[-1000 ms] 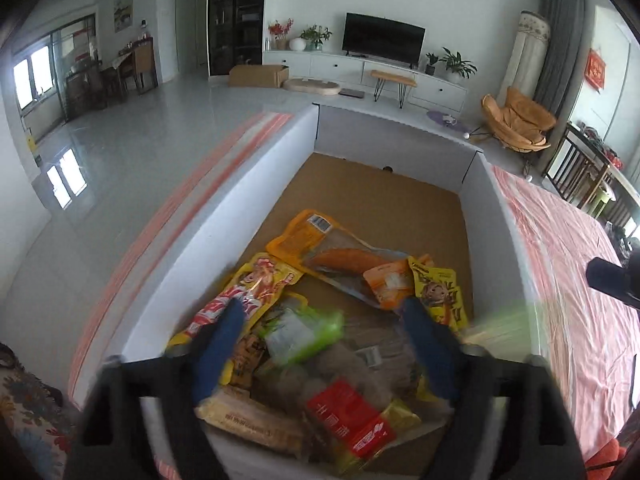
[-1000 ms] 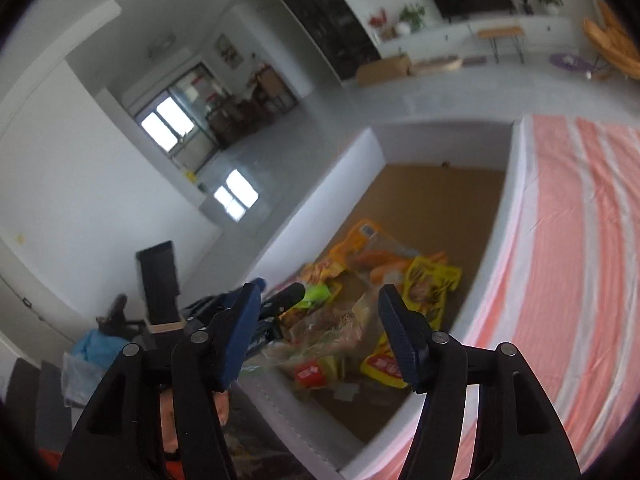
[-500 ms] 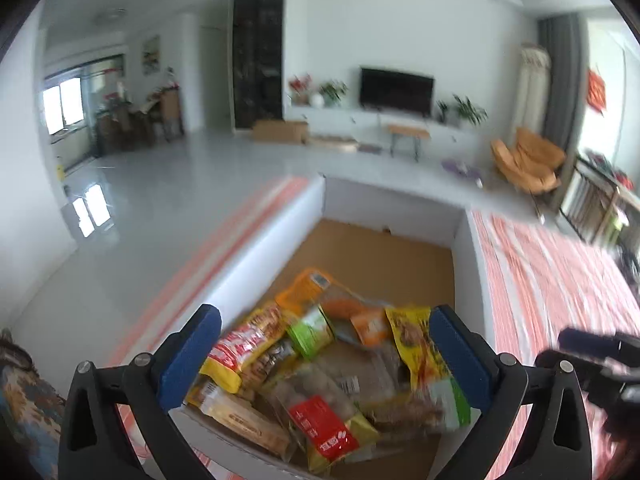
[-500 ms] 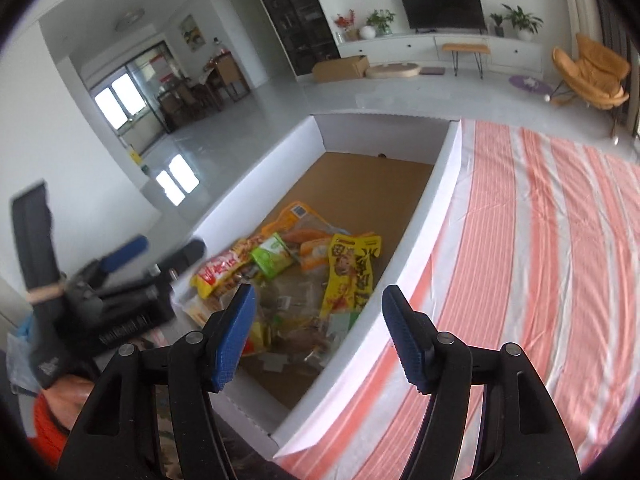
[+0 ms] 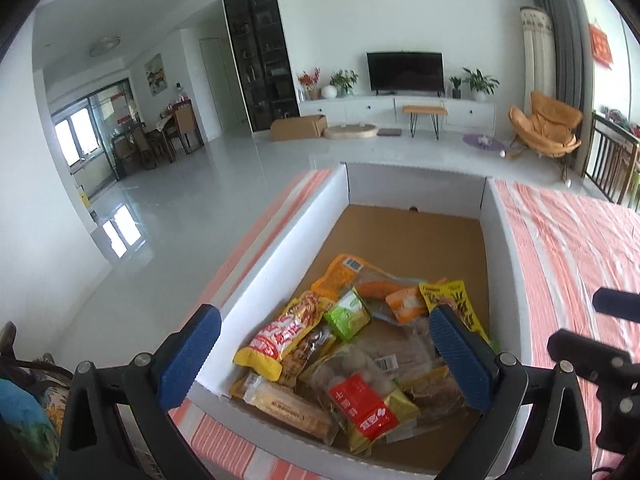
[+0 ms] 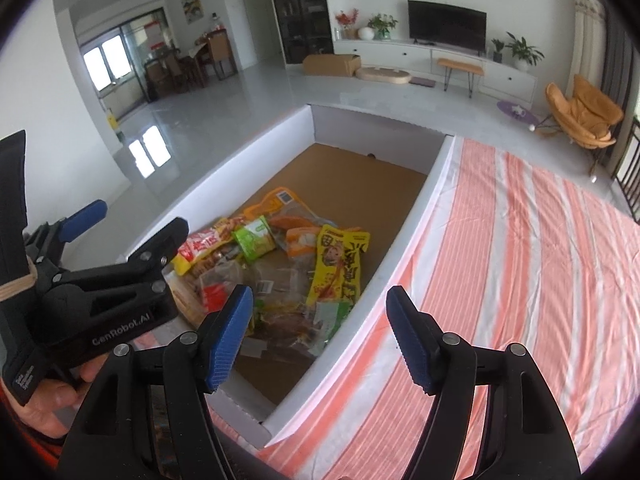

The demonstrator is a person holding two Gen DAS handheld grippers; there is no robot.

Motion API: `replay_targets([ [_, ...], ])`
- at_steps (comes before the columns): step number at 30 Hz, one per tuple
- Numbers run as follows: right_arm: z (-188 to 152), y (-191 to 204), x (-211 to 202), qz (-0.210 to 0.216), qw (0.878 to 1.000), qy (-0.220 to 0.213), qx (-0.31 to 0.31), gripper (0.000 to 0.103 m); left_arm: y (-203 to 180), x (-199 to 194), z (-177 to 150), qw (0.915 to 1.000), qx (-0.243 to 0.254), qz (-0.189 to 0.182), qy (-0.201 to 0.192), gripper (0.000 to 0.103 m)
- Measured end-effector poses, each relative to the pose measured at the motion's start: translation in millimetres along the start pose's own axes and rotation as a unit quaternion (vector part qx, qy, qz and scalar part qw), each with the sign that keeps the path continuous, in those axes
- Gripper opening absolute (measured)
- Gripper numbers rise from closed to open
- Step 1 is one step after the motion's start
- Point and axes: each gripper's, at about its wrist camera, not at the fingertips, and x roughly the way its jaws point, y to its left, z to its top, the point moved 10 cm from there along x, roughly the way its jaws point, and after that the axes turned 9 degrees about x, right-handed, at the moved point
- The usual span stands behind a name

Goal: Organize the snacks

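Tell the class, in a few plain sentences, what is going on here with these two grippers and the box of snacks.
A person holds a gripper in each hand above a white-walled cardboard box on a striped cloth. Snack packets lie piled at the box's near end. The left gripper is open over the pile, holding nothing. The right gripper is open too, over the box's right wall, also empty.

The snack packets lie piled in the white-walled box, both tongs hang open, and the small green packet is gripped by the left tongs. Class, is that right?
One error: the green packet lies in the box, ungripped. The left wrist view shows the left tongs open and empty. The rest stands.
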Motion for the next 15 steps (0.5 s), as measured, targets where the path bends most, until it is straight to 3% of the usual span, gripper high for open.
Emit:
replay_targets([
  [15,2.2,1.9,4.7,-0.021,1.0,0.004,-0.002,0.073,2.5,0.1,-1.9,0.9992,-0.013,-0.033,0.017,0.103],
])
